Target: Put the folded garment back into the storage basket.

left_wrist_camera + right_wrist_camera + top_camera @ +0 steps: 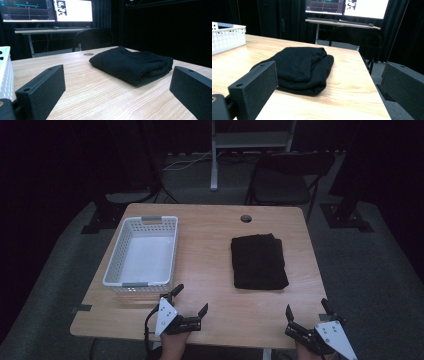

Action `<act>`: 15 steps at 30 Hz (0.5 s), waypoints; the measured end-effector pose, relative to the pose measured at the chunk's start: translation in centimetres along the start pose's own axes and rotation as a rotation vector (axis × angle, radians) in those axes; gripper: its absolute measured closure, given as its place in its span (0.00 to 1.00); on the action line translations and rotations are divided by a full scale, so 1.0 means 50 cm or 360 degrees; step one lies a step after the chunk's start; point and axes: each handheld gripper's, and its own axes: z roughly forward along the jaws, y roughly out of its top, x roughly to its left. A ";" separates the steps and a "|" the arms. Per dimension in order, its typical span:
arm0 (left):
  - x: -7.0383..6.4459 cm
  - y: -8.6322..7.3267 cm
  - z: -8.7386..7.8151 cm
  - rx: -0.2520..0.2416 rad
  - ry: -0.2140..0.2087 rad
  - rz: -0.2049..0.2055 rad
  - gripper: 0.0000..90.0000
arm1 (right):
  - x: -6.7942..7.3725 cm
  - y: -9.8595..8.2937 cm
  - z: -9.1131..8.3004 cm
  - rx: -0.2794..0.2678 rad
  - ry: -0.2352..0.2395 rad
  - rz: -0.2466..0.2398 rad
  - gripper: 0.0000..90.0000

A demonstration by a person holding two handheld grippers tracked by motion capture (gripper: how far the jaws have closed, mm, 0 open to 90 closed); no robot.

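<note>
both grippers hover at the table's (210, 270) near edge — left gripper (192, 301) around 7 o'clock, right gripper (306, 312) near 5 o'clock, each with its jaws spread wide and nothing between them. the folded black cloth (259, 261) lies flat at 3 o'clock, the white basket (142, 251) sits well apart at 9 o'clock.

On my table (210, 270), the basket (142, 251) sits on the left half and the folded cloth (259, 261) lies on the right half, well apart. A hole (245, 218) is at the far edge; a chair (285, 179) stands behind.
</note>
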 end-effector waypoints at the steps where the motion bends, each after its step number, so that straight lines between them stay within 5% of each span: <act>1: 0.000 0.000 0.000 -0.0001 -0.0004 0.0000 0.01 | 0.000 0.000 -0.001 0.0007 0.0006 -0.0007 0.00; 15: 0.000 0.000 0.001 0.0005 0.0000 -0.0005 0.01 | 0.004 0.001 -0.007 0.0046 0.0002 -0.0046 0.00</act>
